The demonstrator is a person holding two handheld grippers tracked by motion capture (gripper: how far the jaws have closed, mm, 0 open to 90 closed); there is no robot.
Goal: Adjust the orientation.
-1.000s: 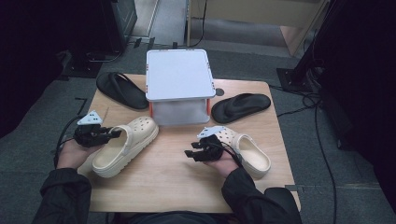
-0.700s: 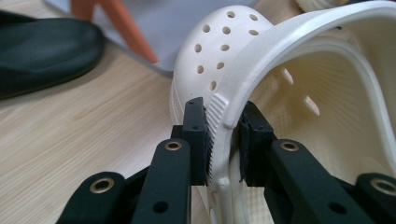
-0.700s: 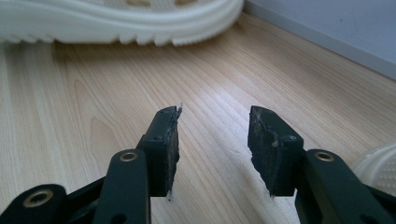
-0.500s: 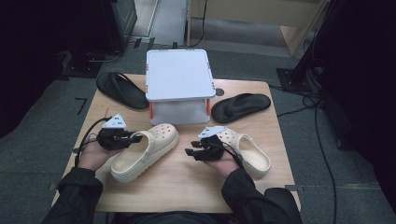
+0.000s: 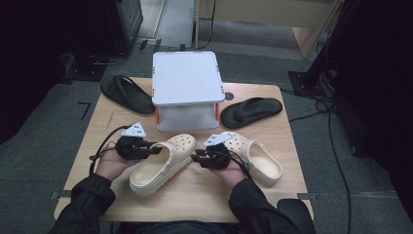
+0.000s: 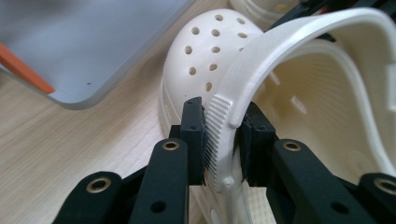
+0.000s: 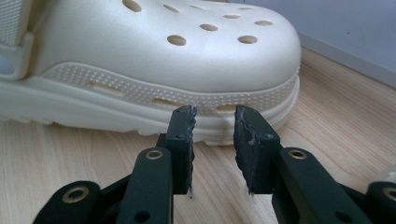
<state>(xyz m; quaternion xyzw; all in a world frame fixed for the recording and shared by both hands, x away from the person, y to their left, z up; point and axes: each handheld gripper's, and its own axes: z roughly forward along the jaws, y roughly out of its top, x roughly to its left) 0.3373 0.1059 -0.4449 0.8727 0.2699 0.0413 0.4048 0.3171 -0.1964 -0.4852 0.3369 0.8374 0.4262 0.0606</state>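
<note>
Your left gripper (image 6: 223, 140) pinches the heel strap (image 6: 299, 42) of the nearer cream clog (image 5: 163, 163), a hold that lets you drag the shoe toward its mate. Your right gripper (image 7: 212, 135), whose jaws have just been closing on nothing, stands partly spread between both clogs. Beyond it lies the second clog (image 5: 253, 156); farther off, the grey box (image 5: 185, 80).

Front edge of bench (image 5: 195, 204): bare wood between the two forearms, open to pass.
Middle: left clog (image 5: 163, 163) and right clog (image 5: 255, 156) lie near each other; the right tongs (image 5: 197, 159) sit in the narrow gap.
Behind clogs: box (image 5: 185, 90) blocks the way forward.
Back corners: black sandals (image 5: 126, 92) either side of box.
</note>
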